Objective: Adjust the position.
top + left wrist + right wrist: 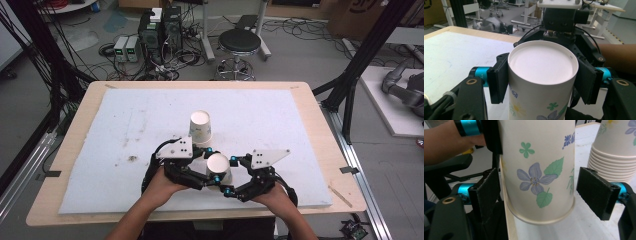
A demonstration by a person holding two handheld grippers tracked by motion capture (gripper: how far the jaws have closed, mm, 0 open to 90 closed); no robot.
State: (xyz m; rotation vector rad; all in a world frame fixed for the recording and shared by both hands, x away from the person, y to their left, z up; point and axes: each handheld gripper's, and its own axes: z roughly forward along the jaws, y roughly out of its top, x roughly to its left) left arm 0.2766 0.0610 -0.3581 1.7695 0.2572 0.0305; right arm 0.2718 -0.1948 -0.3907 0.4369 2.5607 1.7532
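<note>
1. An upside-down paper cup (218, 169) with a flower print sat between both grippers, near the front middle of the surface (310, 105), base facing up.
2. In the right gripper view the cup's (537, 167) rim hung clear above the white foam mat (584, 225), so the cup was lifted.
3. The left gripper (200, 170) was clamped on the cup: in the left gripper view its two black pads (498, 81) pressed against the cup's (541, 82) sides just below the base.
4. The right gripper (235, 175) was spread apart around the cup's lower part; in the right gripper view gaps showed between each pad (596, 191) and the cup wall, wider on one side.
5. A stack of upside-down paper cups (201, 128) stood on the mat (125, 125) just behind the held cup, close to the left gripper.
6. In the right gripper view the stack (614, 157) showed several nested rims, resting on the mat.
7. Both of the person's hands (162, 185) held the grippers from the near edge.
8. On the floor beyond the surface stood a black stool (239, 45).
</note>
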